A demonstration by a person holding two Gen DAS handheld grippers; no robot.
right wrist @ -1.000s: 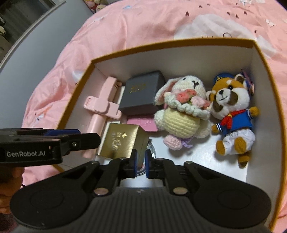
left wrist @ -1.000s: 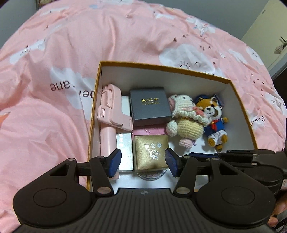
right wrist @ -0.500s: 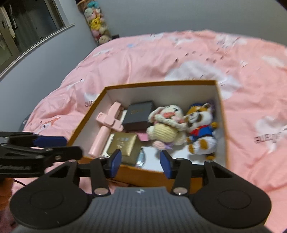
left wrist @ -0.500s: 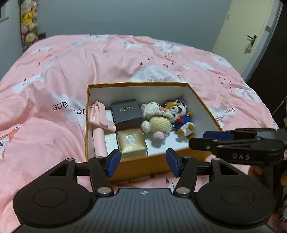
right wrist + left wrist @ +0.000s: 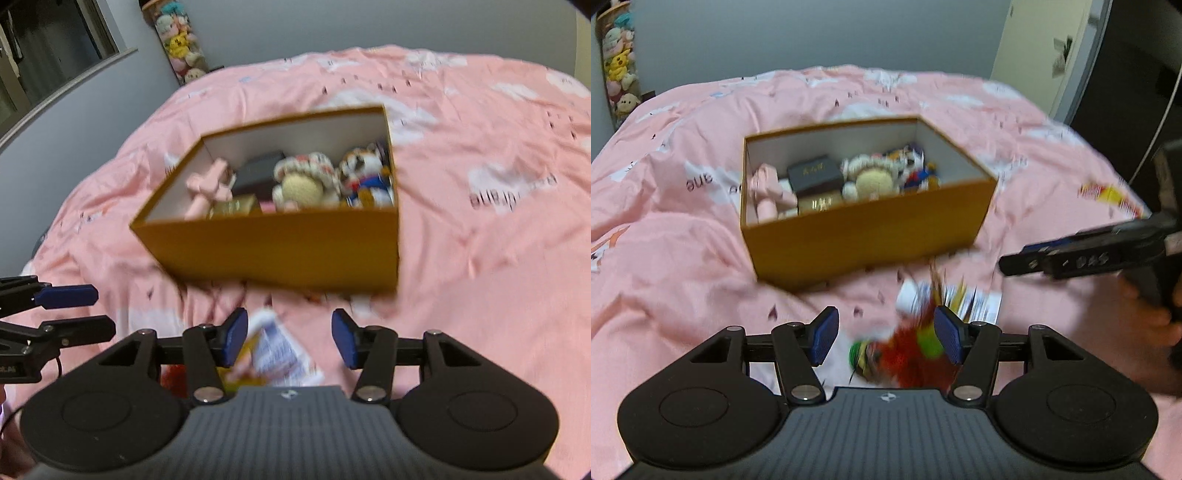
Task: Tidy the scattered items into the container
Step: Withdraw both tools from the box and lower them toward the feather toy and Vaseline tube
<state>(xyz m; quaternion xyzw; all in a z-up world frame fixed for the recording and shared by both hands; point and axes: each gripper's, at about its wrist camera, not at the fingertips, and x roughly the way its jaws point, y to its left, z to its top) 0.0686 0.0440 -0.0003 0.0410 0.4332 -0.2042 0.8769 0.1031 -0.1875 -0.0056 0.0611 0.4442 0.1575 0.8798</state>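
**Both grippers back off the box, facing the last strays**

The orange box (image 5: 864, 225) sat in the middle of the pink bedspread (image 5: 683, 258), away from its edges, and already held a pink stick, a dark case (image 5: 814, 173), a gold case, a crocheted bunny (image 5: 306, 184) and a sailor plush (image 5: 365, 173), packed side by side so the floor space was used up evenly. Two things lay loose on the bedspread in front of the box's near wall: a red and green feathered toy (image 5: 908, 350) and a printed packet (image 5: 280, 350).

The left gripper (image 5: 884, 338) had its jaws spread and empty, the feathered toy lying below and between them, probably lined up for a pick. The right gripper (image 5: 290, 339) had just been opening its jaws; they stood parted with nothing pinched, the packet under its left pad. Both tools pointed down at the strays, which suggested each hand was taking the item nearest to it.
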